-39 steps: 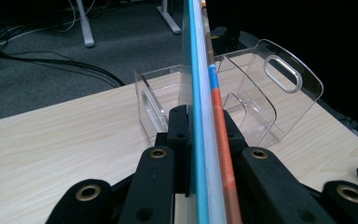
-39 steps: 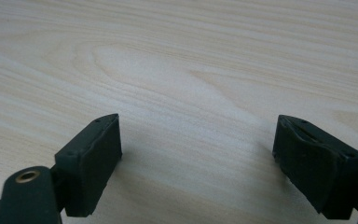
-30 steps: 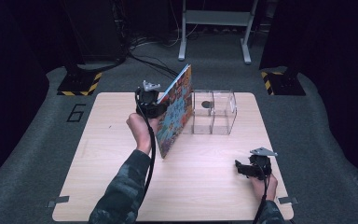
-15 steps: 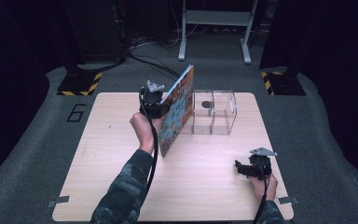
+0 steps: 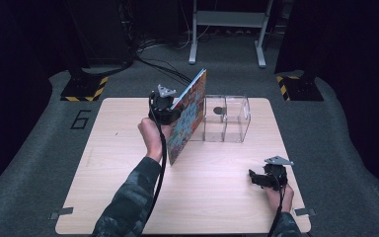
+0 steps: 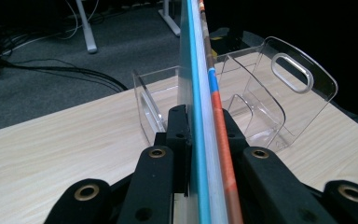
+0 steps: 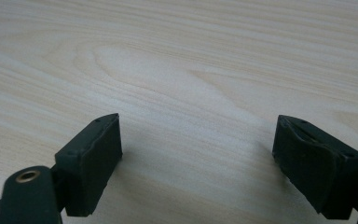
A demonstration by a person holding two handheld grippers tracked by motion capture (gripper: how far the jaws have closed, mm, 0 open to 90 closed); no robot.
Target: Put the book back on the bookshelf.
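A thin book with a colourful cover [image 5: 187, 118] stands tilted on its edge near the middle of the table, its lower corner on the wood. My left gripper [image 5: 170, 109] is shut on its upper left edge. In the left gripper view the book's blue and orange edge [image 6: 204, 98] runs up between the two black jaws, and my left gripper [image 6: 204, 126] clamps it. Just to the right of the book stands a clear plastic organiser [image 5: 226, 117], also ahead in the left gripper view as the clear organiser [image 6: 265, 102]. My right gripper [image 5: 256, 178] rests low at the front right, open, with bare wood between its jaws [image 7: 198, 144].
The wooden table [image 5: 108, 168] has free room at its left and front. Around it lies grey carpet with cables [image 5: 153, 61], a white stand's legs [image 5: 227, 29] at the back, and yellow-black striped bases [image 5: 84, 91] at both back corners.
The book has tipped a little more upright in my left gripper. The right gripper has stayed where it was.
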